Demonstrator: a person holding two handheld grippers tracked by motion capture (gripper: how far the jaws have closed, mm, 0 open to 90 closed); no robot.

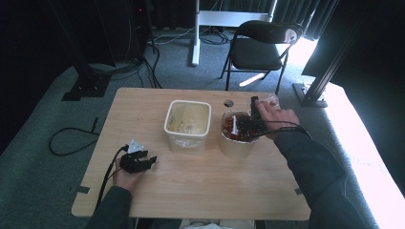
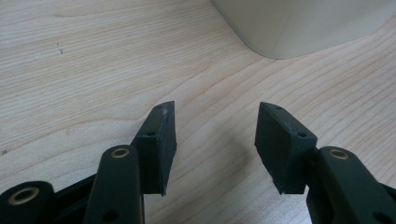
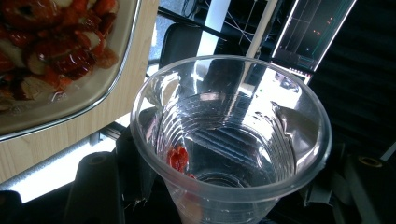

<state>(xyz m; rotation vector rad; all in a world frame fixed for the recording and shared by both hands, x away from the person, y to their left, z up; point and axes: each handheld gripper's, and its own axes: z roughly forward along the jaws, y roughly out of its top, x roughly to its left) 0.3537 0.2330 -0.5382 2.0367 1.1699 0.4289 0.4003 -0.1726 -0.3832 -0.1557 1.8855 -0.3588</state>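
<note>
A clear plastic cup [image 3: 231, 140] sits between the jaws of my right gripper [image 3: 231, 191], which is shut on it. The cup's mouth faces the camera, and a small red piece [image 3: 178, 157] clings inside near the bottom. In the high view the right gripper [image 1: 258, 117] holds the cup [image 1: 270, 101] at the far right rim of a round bowl of red food [image 1: 237, 128], also seen in the right gripper view [image 3: 56, 51]. My left gripper [image 1: 152, 161] rests low at the table's front left, open and empty [image 2: 215, 106], pointing toward a cream square tub [image 1: 187, 123].
The cream tub's wall [image 2: 299, 28] stands just beyond the left jaws. A small round hole [image 1: 229, 103] is in the wooden table [image 1: 205, 191] behind the bowl. A black folding chair [image 1: 260, 45] and floor cables [image 1: 71, 138] lie beyond the table.
</note>
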